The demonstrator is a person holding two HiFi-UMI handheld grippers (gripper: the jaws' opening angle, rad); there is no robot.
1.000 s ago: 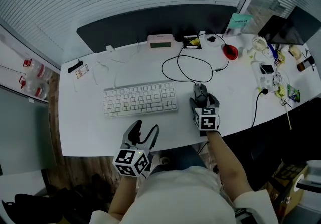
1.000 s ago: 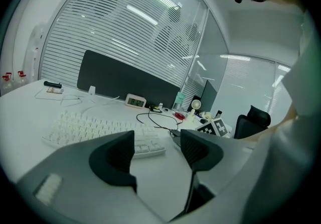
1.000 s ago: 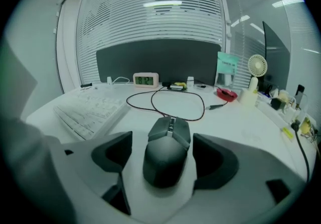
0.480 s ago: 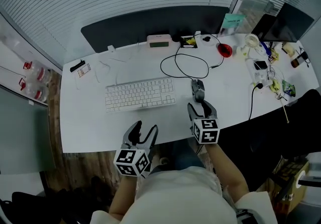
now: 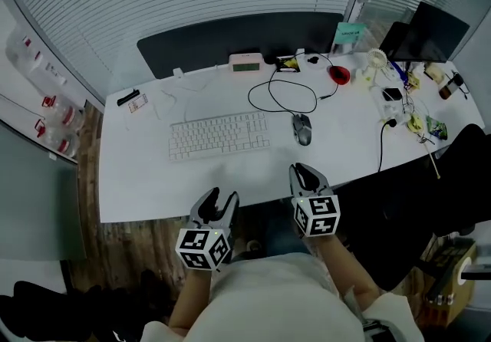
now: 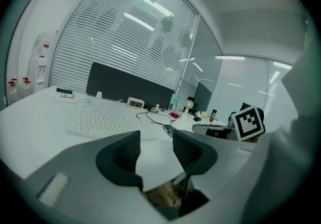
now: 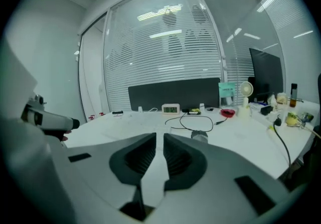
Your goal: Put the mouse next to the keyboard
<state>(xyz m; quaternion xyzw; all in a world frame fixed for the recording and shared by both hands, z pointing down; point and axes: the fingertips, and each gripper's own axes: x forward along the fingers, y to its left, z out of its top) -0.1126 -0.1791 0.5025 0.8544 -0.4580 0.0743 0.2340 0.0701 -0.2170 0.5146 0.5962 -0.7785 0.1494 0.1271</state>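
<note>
The dark grey mouse (image 5: 301,129) lies on the white desk (image 5: 153,179), just right of the white keyboard (image 5: 220,136), with its black cable looping toward the back. My right gripper (image 5: 305,170) hangs at the desk's near edge, well short of the mouse. Its jaws are closing to a thin slit with nothing between them (image 7: 159,142); the mouse (image 7: 199,136) shows beyond them. My left gripper (image 5: 222,196) hovers over the near edge, below the keyboard. Its jaws are closing but still apart (image 6: 156,143), and nothing is between them. Keyboard (image 6: 105,125) and mouse (image 6: 168,130) lie ahead of it.
A small clock (image 5: 245,63) and a dark partition panel (image 5: 230,37) stand at the desk's back. A red item (image 5: 337,73), a small fan (image 5: 375,59), a monitor (image 5: 433,30) and several small things crowd the right end. The cable loop (image 5: 291,91) lies behind the mouse.
My right gripper has let go of the mouse and drawn back to the desk's near edge, its jaws closing. The mouse stays beside the keyboard. The left jaws have narrowed.
</note>
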